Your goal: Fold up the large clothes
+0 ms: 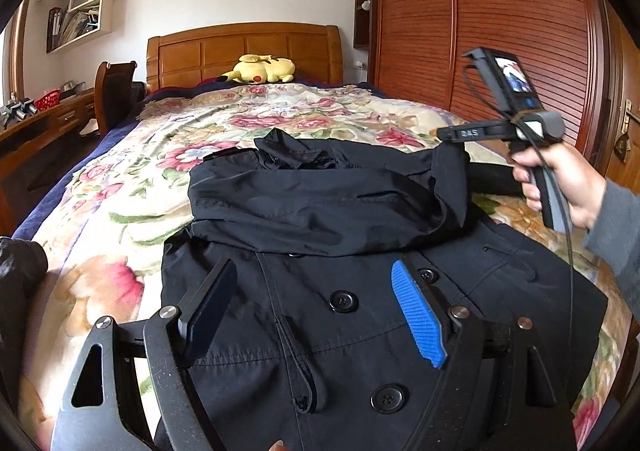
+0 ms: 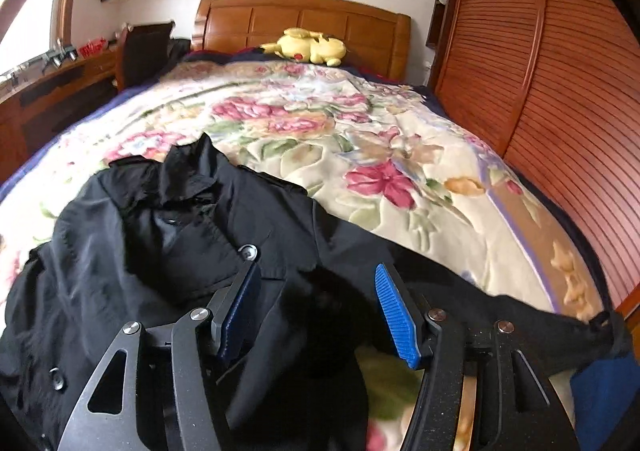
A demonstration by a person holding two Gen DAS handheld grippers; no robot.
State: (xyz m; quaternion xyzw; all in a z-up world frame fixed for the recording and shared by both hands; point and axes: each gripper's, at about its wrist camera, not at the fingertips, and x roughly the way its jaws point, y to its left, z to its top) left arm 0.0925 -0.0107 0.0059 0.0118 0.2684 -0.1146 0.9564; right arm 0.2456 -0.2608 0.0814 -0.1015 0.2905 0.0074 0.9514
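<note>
Closest to us, the left gripper (image 1: pixel 312 311) hovers above the buttoned front of the black coat (image 1: pixel 360 331), its jaws spread wide with nothing between them, one blue pad (image 1: pixel 418 315) showing against the dark cloth. The right gripper (image 2: pixel 316 311) looks spread as well in its own view, where dark, blurred fabric fills the gap between the fingers; in the left wrist view, though, a peak of cloth hangs up at its tip (image 1: pixel 452 133), so we cannot tell whether it is pinching the coat or has just let go (the blur there does not help). The coat lies on the near half of the floral bedspread (image 1: pixel 160 155), buttons up. We judge the fold to be under way but far from finished: a sleeve or upper panel (image 1: pixel 320 203) already lies across the chest in a rumpled band, the collar (image 2: pixel 188 171) is bunched beyond it, and in the right wrist view a long dark strip of the coat (image 2: pixel 500 311) runs out along the right edge of the bed, not yet brought in. What seems left is to flatten that band, bring in the trailing part, and double the body lengthwise. Farther off, a yellow plush toy (image 1: pixel 262 69) rests against the wooden headboard (image 1: pixel 244 47), with the slatted wardrobe (image 1: pixel 500 23) at the right.
</note>
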